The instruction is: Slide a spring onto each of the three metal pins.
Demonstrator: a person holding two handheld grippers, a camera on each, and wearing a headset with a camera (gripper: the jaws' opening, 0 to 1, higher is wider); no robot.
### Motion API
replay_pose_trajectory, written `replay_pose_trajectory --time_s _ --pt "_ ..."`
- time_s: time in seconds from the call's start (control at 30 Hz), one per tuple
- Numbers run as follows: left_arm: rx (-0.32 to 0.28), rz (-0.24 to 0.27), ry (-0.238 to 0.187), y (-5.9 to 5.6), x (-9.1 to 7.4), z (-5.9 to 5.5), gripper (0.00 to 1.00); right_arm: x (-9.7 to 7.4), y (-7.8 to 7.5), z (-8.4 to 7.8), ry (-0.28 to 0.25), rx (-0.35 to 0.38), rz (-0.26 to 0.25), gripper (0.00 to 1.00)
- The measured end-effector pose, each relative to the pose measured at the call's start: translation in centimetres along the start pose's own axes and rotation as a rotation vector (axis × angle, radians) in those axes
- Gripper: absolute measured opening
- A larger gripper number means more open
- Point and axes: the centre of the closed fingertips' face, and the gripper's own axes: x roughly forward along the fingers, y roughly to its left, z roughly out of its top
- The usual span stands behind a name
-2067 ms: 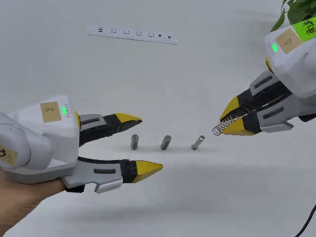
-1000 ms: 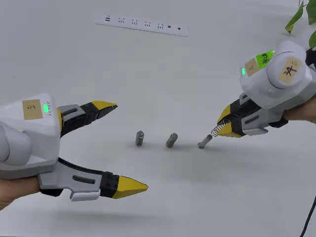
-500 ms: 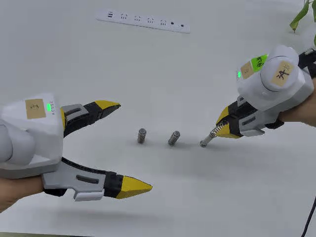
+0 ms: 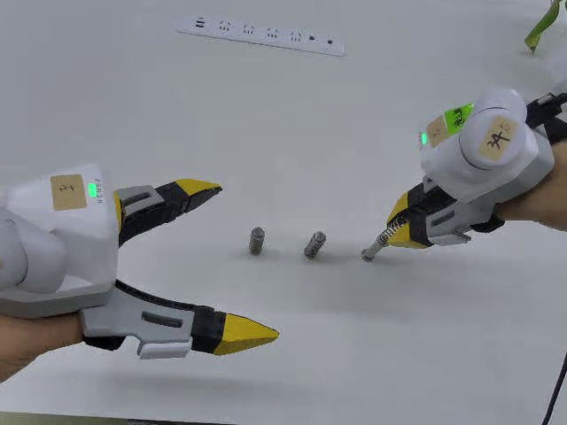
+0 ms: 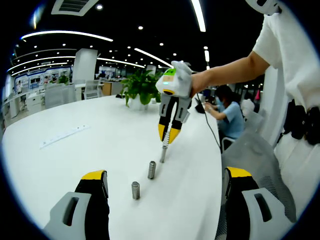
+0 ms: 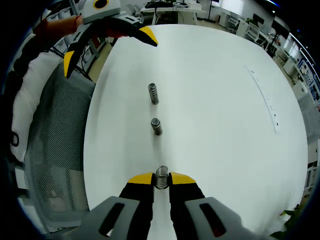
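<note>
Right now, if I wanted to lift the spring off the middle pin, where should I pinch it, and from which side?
Pinch the middle spring across its upper coils, coming from above. It stands nearly upright, leaning a little, so it likely lifts only along its axis; the neighbouring spring and the right hand-held gripper flank it along the row.

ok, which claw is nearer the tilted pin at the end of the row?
Right. The right claw is at the tilted pin, shut on a spring at its top. The left claw sits open beyond the two sprung pins.
</note>
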Motion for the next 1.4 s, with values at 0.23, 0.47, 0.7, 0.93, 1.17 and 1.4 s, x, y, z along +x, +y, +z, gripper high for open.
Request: replay_pose_trajectory --time_s 0.23,0.47,0.7,0.93,1.17,1.4 --pt "-0.004 -0.003 -0.005 -0.1 0.0 0.0 0.98 0.5 -0.2 -0.2 0.003 -0.011 -0.007 0.12" --pt "-0.004 -0.003 -0.006 -0.2 0.1 0.2 0.98 1.5 -0.1 -0.3 0.003 -0.017 -0.015 0.12" --pt "-0.005 -0.002 -0.008 -0.2 0.1 0.2 0.98 2.4 -0.1 -0.5 0.000 -0.015 -0.022 0.12" --pt "-0.007 0.003 -0.009 -0.1 0.1 0.3 0.98 3.1 -0.1 -0.8 0.004 -0.014 -0.027 0.12" --pt "-0.008 0.003 -0.011 -0.1 0.1 0.3 0.98 3.9 -0.3 -1.0 0.005 -0.008 -0.030 0.12" --pt "-0.012 0.006 -0.010 -0.2 0.1 0.3 0.97 4.4 -0.1 -1.3 0.014 -0.012 -0.028 0.13"
